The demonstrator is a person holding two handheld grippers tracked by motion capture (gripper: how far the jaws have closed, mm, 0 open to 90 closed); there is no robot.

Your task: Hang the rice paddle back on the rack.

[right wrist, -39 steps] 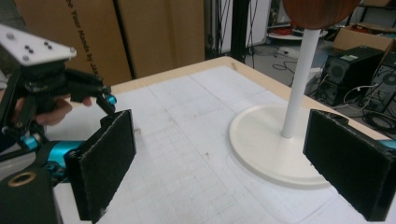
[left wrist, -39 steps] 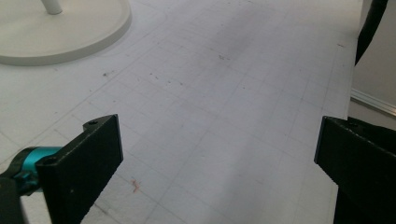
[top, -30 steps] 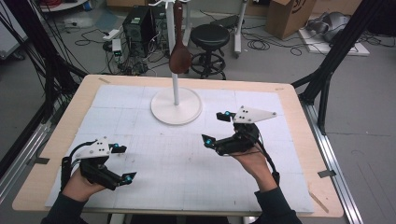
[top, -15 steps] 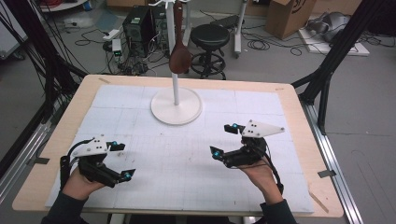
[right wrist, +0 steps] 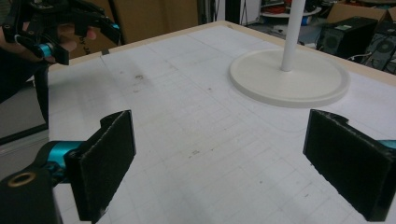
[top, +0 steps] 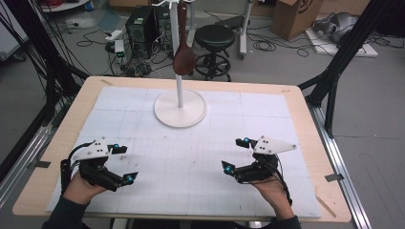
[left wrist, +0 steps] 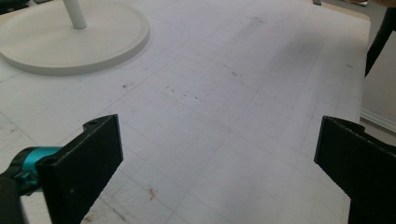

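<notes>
While my left gripper [top: 123, 163] sits at the lower left of the high view, its 2 jaws stand wide apart over the bare white mat [top: 191, 157], holding nothing. Toward the upper centre, the white stand [top: 180, 108] rises from its round base, and a brown wooden spoon [top: 183, 56] hangs from its top, well apart from both my tools. At the lower right, my right gripper [top: 235, 155] likewise has its 2 jaws spread wide and empty above the mat.
</notes>
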